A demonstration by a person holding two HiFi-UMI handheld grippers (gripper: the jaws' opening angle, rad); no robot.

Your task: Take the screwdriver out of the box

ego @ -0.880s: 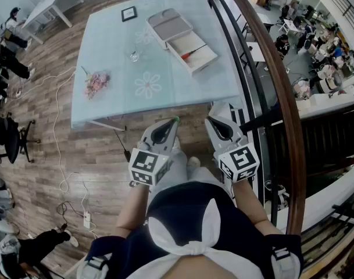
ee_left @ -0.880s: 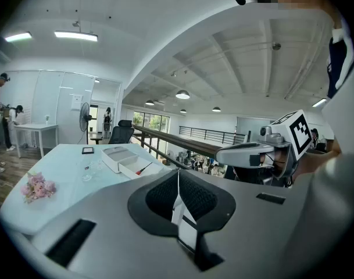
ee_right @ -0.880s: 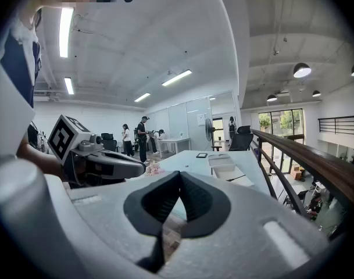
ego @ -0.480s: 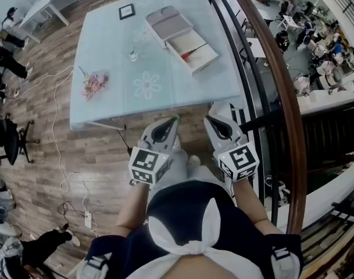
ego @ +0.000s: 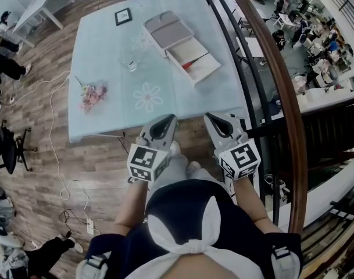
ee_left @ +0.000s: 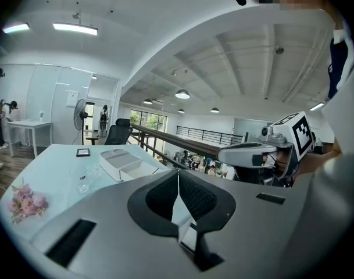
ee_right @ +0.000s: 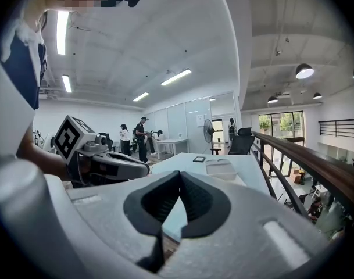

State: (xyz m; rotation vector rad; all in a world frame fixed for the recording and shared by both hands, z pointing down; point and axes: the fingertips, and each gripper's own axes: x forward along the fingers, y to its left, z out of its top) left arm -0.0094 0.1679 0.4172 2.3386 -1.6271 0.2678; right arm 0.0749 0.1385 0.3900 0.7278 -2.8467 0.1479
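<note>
An open white box point(ego: 182, 46) lies on the far right of the pale blue table point(ego: 107, 112). The screwdriver point(ego: 189, 63), with a red handle, lies in its near tray. I hold both grippers side by side short of the table's near edge, well apart from the box. The left gripper point(ego: 172, 117) is shut with nothing in it, and so is the right gripper point(ego: 207, 116). In the left gripper view the shut jaws point(ee_left: 178, 174) point toward the box point(ee_left: 125, 164). In the right gripper view the shut jaws point(ee_right: 179, 176) face the box point(ee_right: 221, 168).
On the table are a small dark picture frame point(ego: 123, 17), a clear glass point(ego: 129, 60) and a bunch of pink flowers point(ego: 90, 91). A curved wooden railing point(ego: 274, 68) runs close along the right. Cables point(ego: 56, 156) and an office chair point(ego: 11, 147) are on the wooden floor at left.
The table and box have slid slightly down in the head view, a little nearer to me. Both grippers stay shut and side by side.
</note>
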